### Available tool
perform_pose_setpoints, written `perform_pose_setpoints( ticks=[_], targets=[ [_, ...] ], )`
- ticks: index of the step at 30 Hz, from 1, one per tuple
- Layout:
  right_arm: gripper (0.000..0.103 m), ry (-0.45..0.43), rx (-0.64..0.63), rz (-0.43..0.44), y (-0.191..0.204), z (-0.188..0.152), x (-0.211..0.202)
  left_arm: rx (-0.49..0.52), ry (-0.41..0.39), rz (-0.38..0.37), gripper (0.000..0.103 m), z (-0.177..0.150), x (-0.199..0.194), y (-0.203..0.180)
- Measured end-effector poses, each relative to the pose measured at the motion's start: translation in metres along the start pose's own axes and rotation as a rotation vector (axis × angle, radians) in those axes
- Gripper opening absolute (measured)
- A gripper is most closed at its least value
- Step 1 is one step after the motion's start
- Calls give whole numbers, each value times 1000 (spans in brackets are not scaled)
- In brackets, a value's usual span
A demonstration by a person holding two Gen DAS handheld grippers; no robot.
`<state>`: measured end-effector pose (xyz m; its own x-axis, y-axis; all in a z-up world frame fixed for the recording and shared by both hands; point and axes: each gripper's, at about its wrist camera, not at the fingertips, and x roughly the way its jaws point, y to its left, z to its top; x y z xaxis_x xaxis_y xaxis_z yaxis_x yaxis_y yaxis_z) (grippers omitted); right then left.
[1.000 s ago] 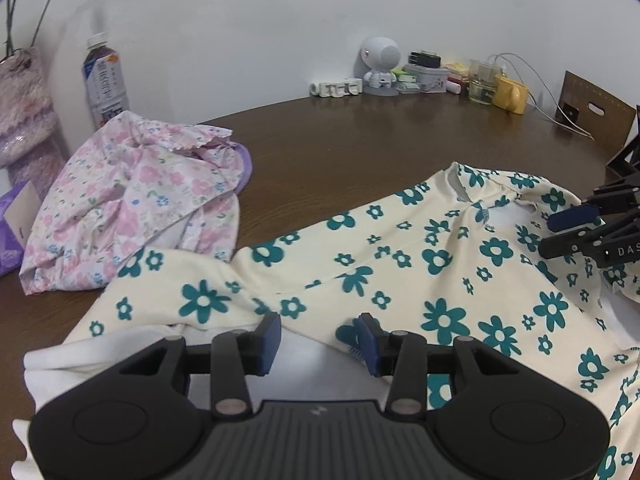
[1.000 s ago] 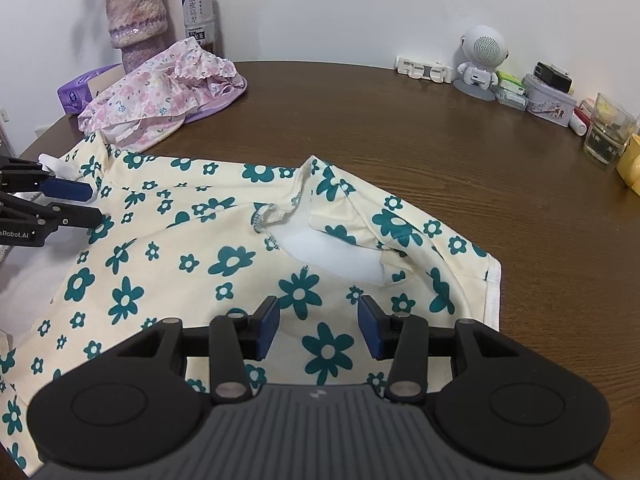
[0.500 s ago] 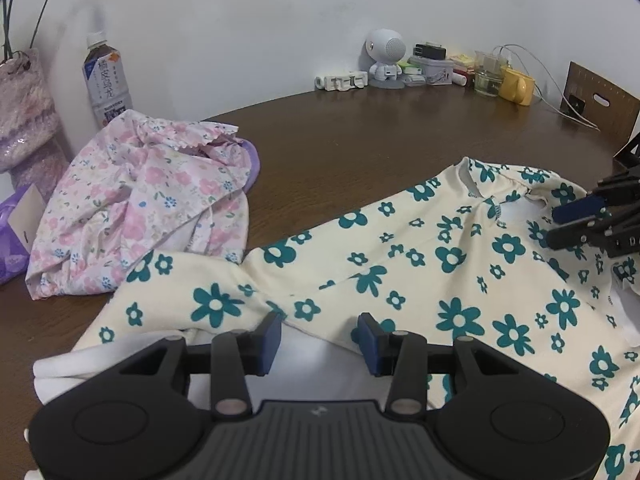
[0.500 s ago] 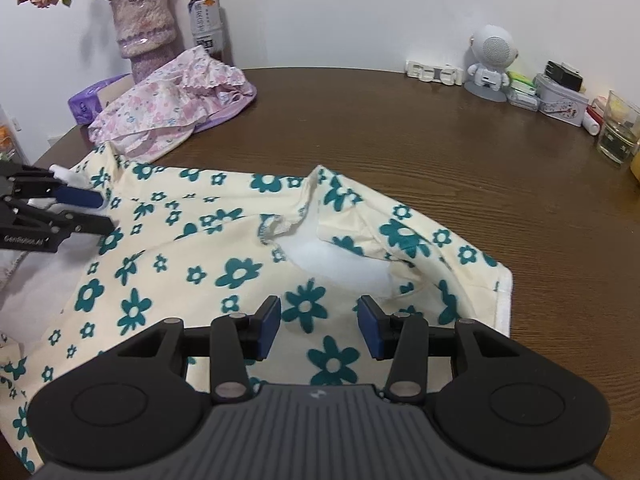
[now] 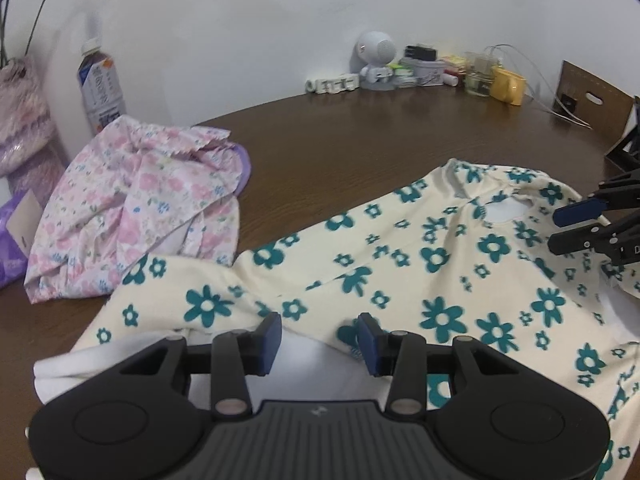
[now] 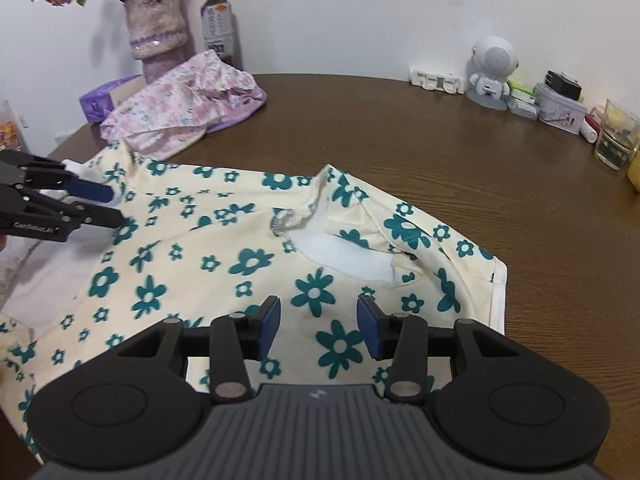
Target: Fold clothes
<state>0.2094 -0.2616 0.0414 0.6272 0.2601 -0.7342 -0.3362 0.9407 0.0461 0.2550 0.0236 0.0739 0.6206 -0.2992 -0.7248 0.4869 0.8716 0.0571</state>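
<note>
On table [image 6: 400, 128] | garments: 2 — teal-flowered top [image 6: 224, 248], pink floral garment [image 5: 132, 200] | left hand-held gripper [image 5: 319, 338], right hand-held gripper [image 6: 319, 326]: half-open, empty

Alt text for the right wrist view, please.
Right gripper, jaws open, hovers over a cream shirt with teal flowers spread on a brown table. Left gripper is at the left; a pink floral garment lies behind.

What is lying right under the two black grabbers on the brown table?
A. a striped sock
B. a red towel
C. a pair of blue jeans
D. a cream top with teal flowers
D: a cream fabric top printed with teal flowers is spread over the brown wooden table, and both the left gripper and the right gripper hang over it with their jaws apart and nothing pinched.
</note>
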Motion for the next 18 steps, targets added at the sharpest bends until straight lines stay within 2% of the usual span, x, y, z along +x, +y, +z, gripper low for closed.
perform_pose_setpoints(
  ticks=[4,9,15,18],
  targets=[
    [43,11,-14,7,0,-3,0,11,17,17,40,1,4,-4],
    [43,14,-7,-15,-8,-8,8,-26,34,18,43,-3,11,3],
    [43,26,30,-23,-13,-2,9,-8,1,24,40,-3,2,6],
    [42,-3,13,18,-4,4,3,14,-8,26,40,-2,-1,3]
  ],
)
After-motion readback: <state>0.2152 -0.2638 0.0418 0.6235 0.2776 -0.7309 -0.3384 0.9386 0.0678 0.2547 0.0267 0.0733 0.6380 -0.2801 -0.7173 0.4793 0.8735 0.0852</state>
